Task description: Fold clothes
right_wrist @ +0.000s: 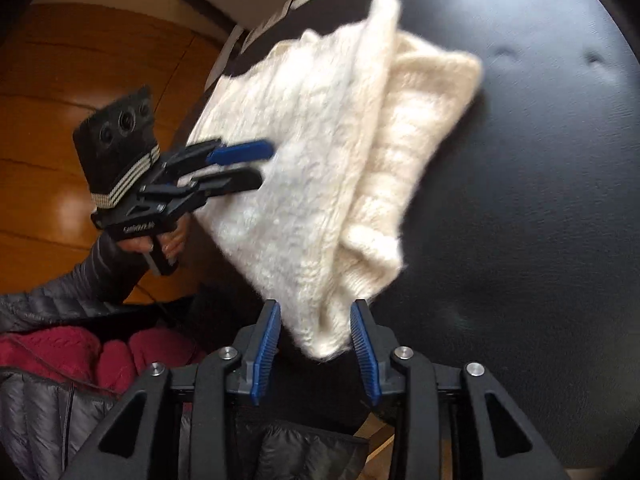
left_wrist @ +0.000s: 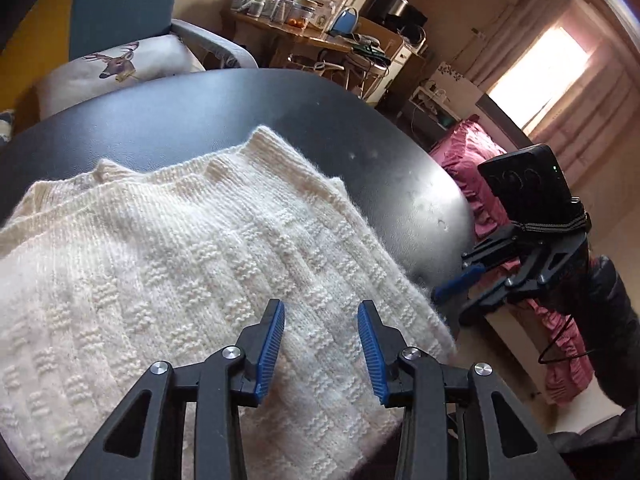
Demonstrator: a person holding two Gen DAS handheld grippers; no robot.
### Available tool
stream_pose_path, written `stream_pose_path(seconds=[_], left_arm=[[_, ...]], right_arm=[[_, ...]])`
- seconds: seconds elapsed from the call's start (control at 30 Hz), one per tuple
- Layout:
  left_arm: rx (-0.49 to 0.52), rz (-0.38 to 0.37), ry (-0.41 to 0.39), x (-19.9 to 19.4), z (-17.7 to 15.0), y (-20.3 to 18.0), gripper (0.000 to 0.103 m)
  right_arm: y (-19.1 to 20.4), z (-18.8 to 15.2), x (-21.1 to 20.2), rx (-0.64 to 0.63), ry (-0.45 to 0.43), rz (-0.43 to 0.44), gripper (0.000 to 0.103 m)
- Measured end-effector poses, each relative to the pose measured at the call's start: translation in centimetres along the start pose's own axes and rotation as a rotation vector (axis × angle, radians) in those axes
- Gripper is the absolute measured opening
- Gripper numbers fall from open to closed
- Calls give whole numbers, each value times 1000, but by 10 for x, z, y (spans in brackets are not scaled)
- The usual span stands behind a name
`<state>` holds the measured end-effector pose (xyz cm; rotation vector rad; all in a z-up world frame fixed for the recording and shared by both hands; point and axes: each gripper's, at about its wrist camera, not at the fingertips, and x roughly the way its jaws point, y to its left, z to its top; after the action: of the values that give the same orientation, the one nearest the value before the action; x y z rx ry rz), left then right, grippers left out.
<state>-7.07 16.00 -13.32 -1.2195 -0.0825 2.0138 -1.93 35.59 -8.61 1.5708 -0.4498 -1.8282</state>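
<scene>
A cream knitted sweater (left_wrist: 180, 260) lies folded in layers on a round black table (left_wrist: 240, 100). My left gripper (left_wrist: 320, 304) hangs just over its near part, blue pads apart, nothing between them. In the right wrist view the sweater (right_wrist: 312, 140) looks blurred on the table (right_wrist: 540, 200), and the left gripper (right_wrist: 266, 163) hovers at its left edge. The right gripper (right_wrist: 315, 304) stands open with the sweater's near corner showing between its fingers. From the left wrist view the right gripper (left_wrist: 446, 306) sits off the table's rim, its tips just reaching the sweater's fuzzy edge.
A chair with a deer cushion (left_wrist: 116, 64) stands behind the table, and a cluttered wooden desk (left_wrist: 304, 28) beyond it. Pink bedding (left_wrist: 472, 168) lies to the right. A wooden floor (right_wrist: 80, 80), a dark padded sleeve (right_wrist: 60, 300) and a red garment (right_wrist: 80, 352) show at the left.
</scene>
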Motion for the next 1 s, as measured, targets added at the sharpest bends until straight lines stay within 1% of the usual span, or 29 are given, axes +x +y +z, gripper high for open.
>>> stream_pose_path(seconds=[0.07,0.1,0.13,0.17,0.27,0.37,0.43,0.47,0.5,0.53,0.6,0.63,0.67,0.7,0.73,0.77,0.83,0.9,0.97,1.0], left_arm=[[-8,29,-33,-11,-3,3,46],[-16,43,-46,-16,-4,5,46],[-29,45,-57,-20,-6,8,46],[-38,58,-61,-24,-6,14,47],[-39,112,-69,-32,-12,26,48],[-37,149,-76,-37,-21,38,48],[-32,167,-90,-38,-25,42,48],[-32,179,-100,-40,-25,45,48],[-32,193,-114,-41,-24,47,48],[-32,206,-127,-42,-23,48,48],[-28,220,-153,-46,-22,49,53],[-36,239,-136,-42,-22,51,63],[-71,234,-110,-35,-23,58,65],[-116,203,-81,-26,-26,66,65],[-118,192,-89,-23,-29,66,64],[-121,181,-97,-20,-32,66,65],[-124,173,-97,-18,-33,62,66],[-145,151,-106,-18,-34,63,71],[-168,132,-114,-21,-32,65,71],[-190,121,-136,-32,-33,68,71]], right_arm=[[9,10,-19,3,-159,-85,41],[15,15,-22,-2,-218,-135,41],[22,21,-23,-8,-273,-187,41],[27,30,-18,-24,-288,-212,41],[37,57,3,-56,-302,-263,41],[39,77,32,-74,-240,-359,41],[39,76,45,-96,-226,-410,41],[39,75,51,-106,-219,-436,27],[44,75,56,-140,-214,-480,11],[51,75,60,-178,-210,-528,10],[77,74,58,-305,-231,-699,7],[85,73,56,-353,-249,-779,7],[83,73,57,-367,-245,-841,7],[68,76,65,-340,-188,-866,6],[50,76,72,-303,-142,-871,6],[35,74,79,-269,-119,-860,6],[24,73,73,-211,-167,-807,6],[17,74,66,-159,-188,-764,7],[16,73,66,-164,-199,-766,7],[16,72,65,-161,-209,-767,8]])
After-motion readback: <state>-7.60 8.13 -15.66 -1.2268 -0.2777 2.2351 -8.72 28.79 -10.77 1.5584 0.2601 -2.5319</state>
